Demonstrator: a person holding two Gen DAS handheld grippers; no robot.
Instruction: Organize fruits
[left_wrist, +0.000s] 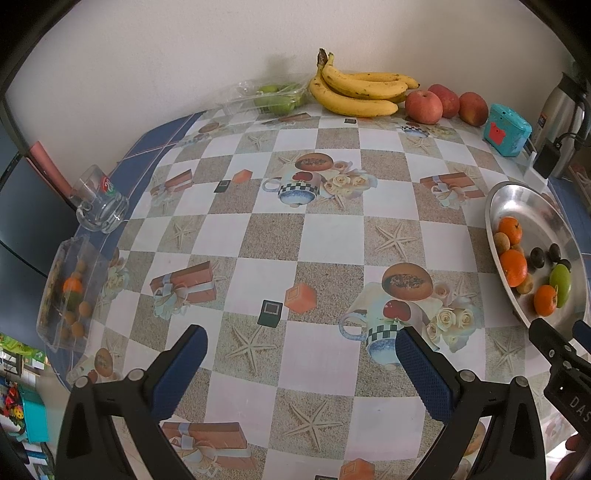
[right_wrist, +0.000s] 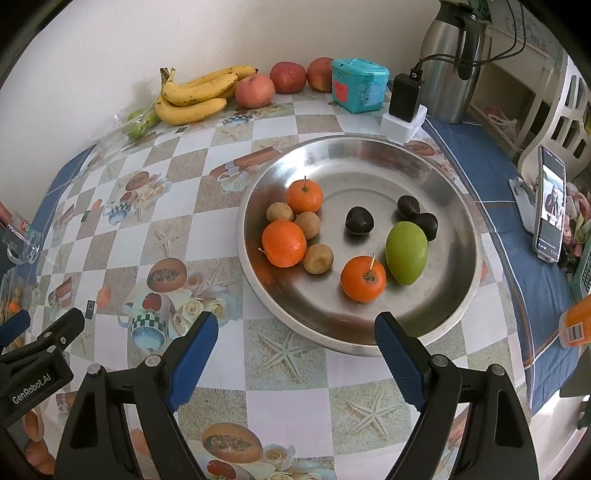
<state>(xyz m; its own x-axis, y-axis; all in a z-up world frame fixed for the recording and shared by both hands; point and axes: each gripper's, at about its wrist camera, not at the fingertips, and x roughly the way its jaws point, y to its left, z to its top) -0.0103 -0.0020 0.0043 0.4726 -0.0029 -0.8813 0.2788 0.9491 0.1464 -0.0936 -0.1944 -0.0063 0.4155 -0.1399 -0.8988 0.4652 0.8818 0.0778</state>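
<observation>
A round steel tray (right_wrist: 443, 177) holds three oranges (right_wrist: 283, 243), several small brown fruits (right_wrist: 318, 258), three dark fruits (right_wrist: 359, 220) and a green mango (right_wrist: 406, 252). It shows at the right edge of the left wrist view (left_wrist: 502, 199). Bananas (left_wrist: 354, 92) and three red apples (left_wrist: 423, 106) lie by the far wall. A clear box (left_wrist: 62, 295) with small fruits sits at the table's left edge. My left gripper (left_wrist: 301, 349) is open and empty above the tablecloth. My right gripper (right_wrist: 296, 334) is open and empty just before the tray's near rim.
A glass mug (left_wrist: 98, 206) stands at the left edge. A clear pack of green fruits (left_wrist: 275, 96), a teal box (right_wrist: 358, 85), a charger (right_wrist: 404, 107) and a steel flask (right_wrist: 452, 62) stand at the back. A phone on a stand (right_wrist: 552, 206) is right.
</observation>
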